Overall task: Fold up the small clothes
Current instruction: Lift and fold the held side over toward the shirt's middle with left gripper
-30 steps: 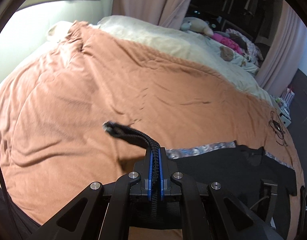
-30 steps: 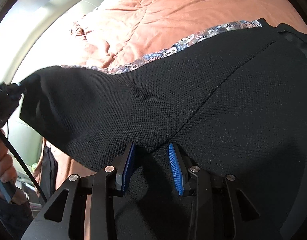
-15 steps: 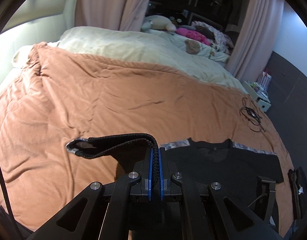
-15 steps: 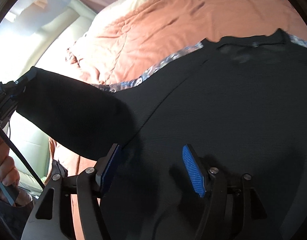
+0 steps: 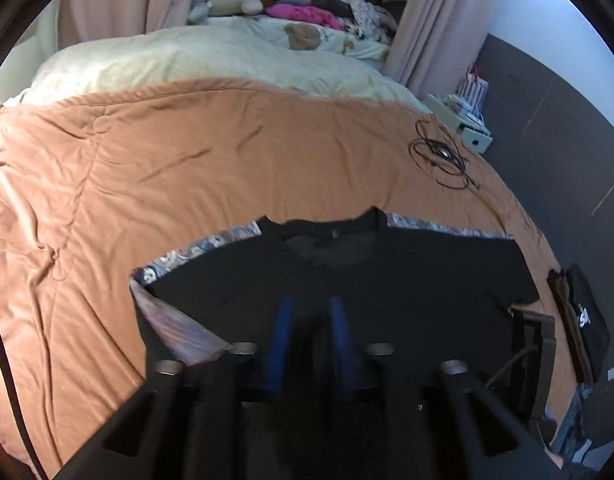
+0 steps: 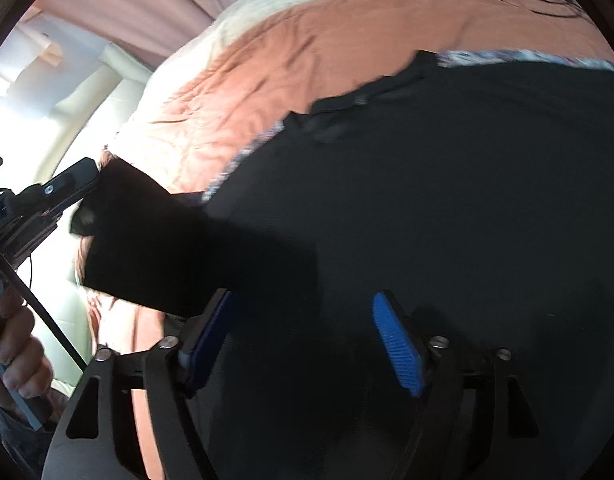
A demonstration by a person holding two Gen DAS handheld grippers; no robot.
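Left wrist view: a black knit T-shirt [image 5: 407, 280] is laid flat, neckline away from the camera, on a patterned cloth [image 5: 195, 252] over an orange quilted bedspread [image 5: 187, 168]. The left gripper [image 5: 309, 332] is blurred; its blue pads are seen slightly parted, with dark fabric between them; whether that fabric is clamped cannot be told. A coiled black cable [image 5: 443, 156] lies near the bed's far edge.

Right wrist view: the right gripper [image 6: 307, 328] is held above the shirt [image 6: 447, 220], jaws wide apart, nothing between them. One sleeve [image 6: 147, 240] is seen lifted at the left gripper's tip [image 6: 85, 180].
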